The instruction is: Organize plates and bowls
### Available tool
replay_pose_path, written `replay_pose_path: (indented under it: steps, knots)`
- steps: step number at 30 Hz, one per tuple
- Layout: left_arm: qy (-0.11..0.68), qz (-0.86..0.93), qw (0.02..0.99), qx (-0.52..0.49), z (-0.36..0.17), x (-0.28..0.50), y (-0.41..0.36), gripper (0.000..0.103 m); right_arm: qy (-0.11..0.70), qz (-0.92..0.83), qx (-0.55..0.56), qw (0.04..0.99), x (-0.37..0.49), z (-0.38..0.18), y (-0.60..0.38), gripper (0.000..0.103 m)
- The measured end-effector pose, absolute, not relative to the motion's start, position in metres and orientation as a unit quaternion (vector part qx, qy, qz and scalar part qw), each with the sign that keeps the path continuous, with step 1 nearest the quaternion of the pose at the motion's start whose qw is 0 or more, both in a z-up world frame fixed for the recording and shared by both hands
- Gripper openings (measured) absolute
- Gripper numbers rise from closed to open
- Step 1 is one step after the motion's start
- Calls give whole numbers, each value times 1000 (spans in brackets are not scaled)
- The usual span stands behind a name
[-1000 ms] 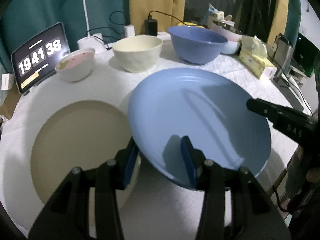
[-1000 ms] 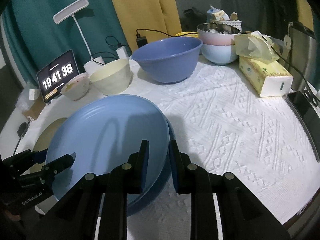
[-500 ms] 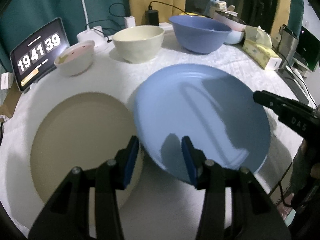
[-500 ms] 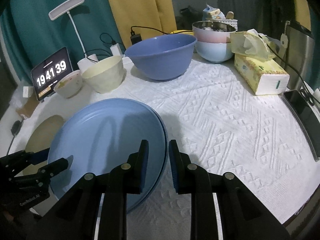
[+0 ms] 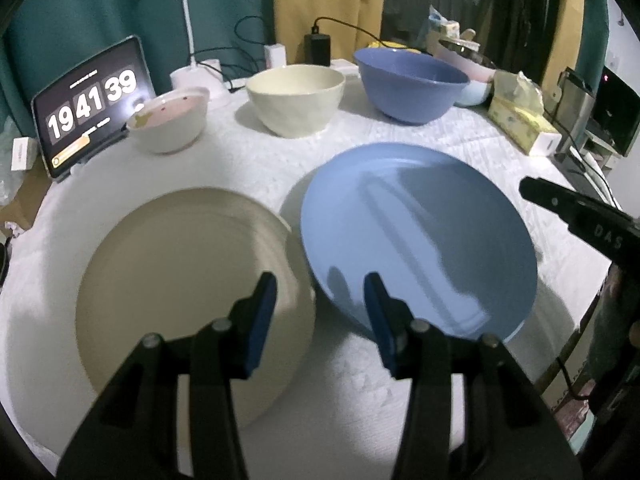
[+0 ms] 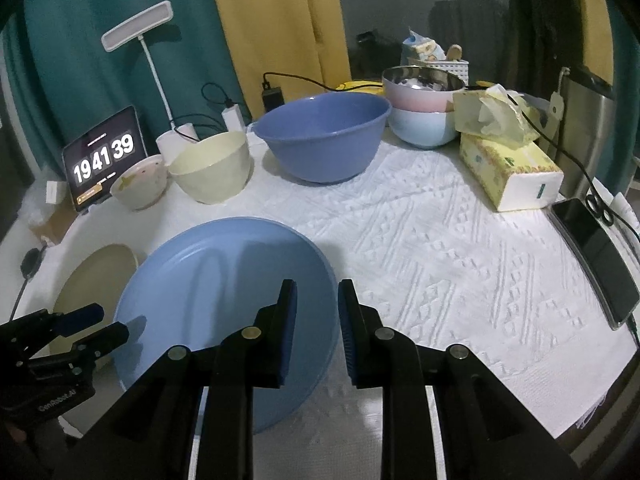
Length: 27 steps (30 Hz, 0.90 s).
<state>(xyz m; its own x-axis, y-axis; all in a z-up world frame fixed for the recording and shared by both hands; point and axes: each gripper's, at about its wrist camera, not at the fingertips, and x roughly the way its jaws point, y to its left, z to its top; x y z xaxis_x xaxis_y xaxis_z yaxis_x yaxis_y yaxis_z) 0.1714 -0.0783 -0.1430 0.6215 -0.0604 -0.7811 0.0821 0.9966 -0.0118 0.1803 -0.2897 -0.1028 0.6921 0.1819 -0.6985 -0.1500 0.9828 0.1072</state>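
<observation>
blue plate [image 5: 420, 236] flat on the white-clothed bench [image 6: 460, 248], beige plate [image 5: 192, 280] just beside it on its left; left gripper [image 5: 320, 304] hovers over the gap between the two plates, fingers [image 5: 264, 312] partly open, nothing between them, pads clear of both rims; right gripper [image 6: 316, 320] sits over the blue plate's right edge, fingers [image 6: 286, 328] narrowly apart, rim below the gap; can't tell whether the pads touch the rim; pink bowl [image 5: 170, 122], cream bowl [image 5: 296, 100] and blue bowl [image 5: 412, 84] in a row at the back.
</observation>
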Motion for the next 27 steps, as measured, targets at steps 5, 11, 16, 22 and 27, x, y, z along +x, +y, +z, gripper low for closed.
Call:
replay_pose_path:
  steps: [5, 11, 16, 22, 27]
  knots:
    - [422, -40, 906, 7, -137, 167, -70, 47, 383, 98, 16, 918, 179, -100, -277, 23]
    - [402, -35, 915, 1, -131, 159, -56, 47, 382, 105, 2, 918, 179, -95, -260, 24]
    - [390, -29, 920, -7, -126, 154, -44, 48, 378, 109, -4, 919, 179, -91, -249, 31]
    - [384, -22, 923, -17, -125, 150, -27, 48, 377, 117, -16, 919, 178, -89, -232, 32]
    - [378, -16, 925, -23, -124, 146, -16, 48, 377, 121, -23, 918, 176, -87, -220, 32]
